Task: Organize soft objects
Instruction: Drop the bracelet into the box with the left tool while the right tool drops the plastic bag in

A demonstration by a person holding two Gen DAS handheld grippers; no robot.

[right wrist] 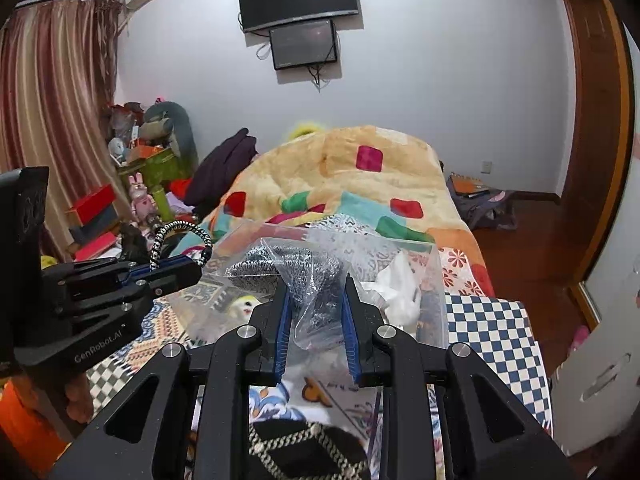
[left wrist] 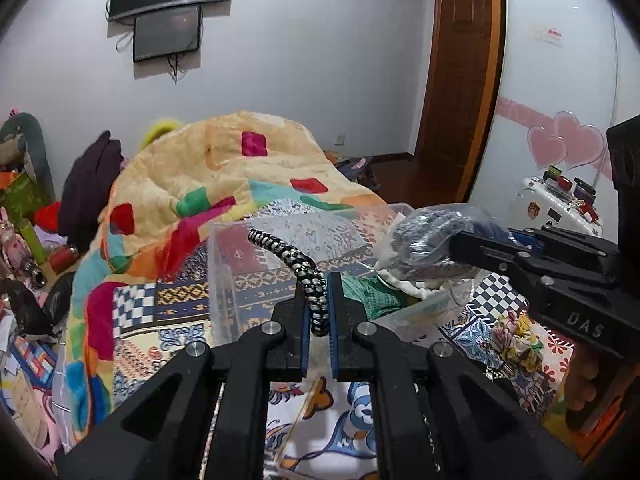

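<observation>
My left gripper (left wrist: 319, 286) is shut on a black-and-white braided cord (left wrist: 294, 261) that arches up and left over a clear plastic bin (left wrist: 224, 280) on the bed. The cord also shows in the right wrist view (right wrist: 180, 232), looping above the left gripper (right wrist: 196, 268). My right gripper (right wrist: 315, 284) is shut on a clear plastic bag holding grey knitted fabric (right wrist: 288, 264), held above the bin (right wrist: 438, 280). In the left wrist view the bag (left wrist: 428, 236) hangs from the right gripper (left wrist: 456, 244). Green cloth (left wrist: 370, 290) and white cloth (right wrist: 396, 292) lie in the bin.
A yellow quilt with coloured squares (left wrist: 224, 168) is piled on the bed behind the bin. A patterned bedspread (right wrist: 492, 332) covers the bed. Cluttered shelves and toys (right wrist: 140, 184) stand at left. A white suitcase (left wrist: 556, 208) stands at right. A wooden door (left wrist: 460, 80) is beyond.
</observation>
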